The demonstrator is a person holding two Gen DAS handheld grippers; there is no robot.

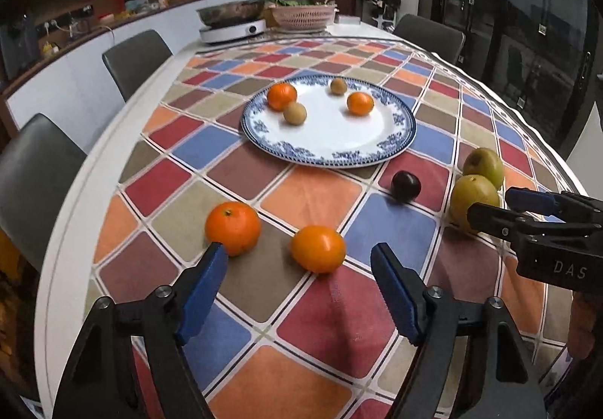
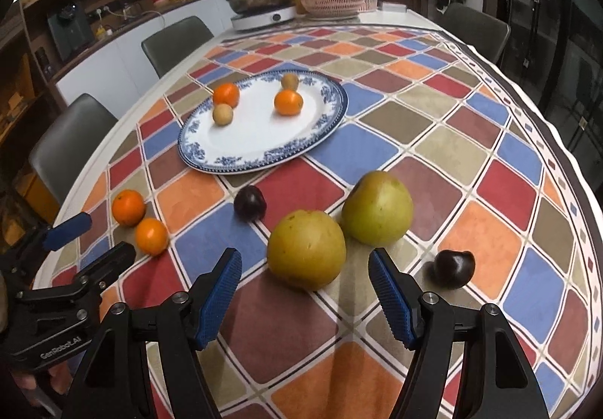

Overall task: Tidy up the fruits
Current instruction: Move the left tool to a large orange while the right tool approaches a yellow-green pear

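Note:
A blue-rimmed white plate [image 1: 399, 143] [image 2: 211, 158] holds two oranges and two small brown fruits. On the cloth lie two oranges [image 1: 233, 227] [image 1: 318, 248], two green pears [image 2: 306, 248] [image 2: 377, 207] and two dark plums [image 2: 250, 202] [image 2: 454, 268]. My left gripper [image 1: 299, 268] is open and empty, just short of the near orange. My right gripper [image 2: 305, 273] is open and empty, with the near pear just ahead between its fingertips. Each gripper shows in the other's view, the right one [image 1: 490, 206] and the left one [image 2: 101, 240].
A checked cloth [image 1: 312, 192] covers the long table. At the far end stand an induction cooker with a pan [image 1: 231, 28] and a pink basket [image 1: 303, 17]. Grey chairs [image 1: 135, 59] line the left side and one [image 1: 429, 32] the far right.

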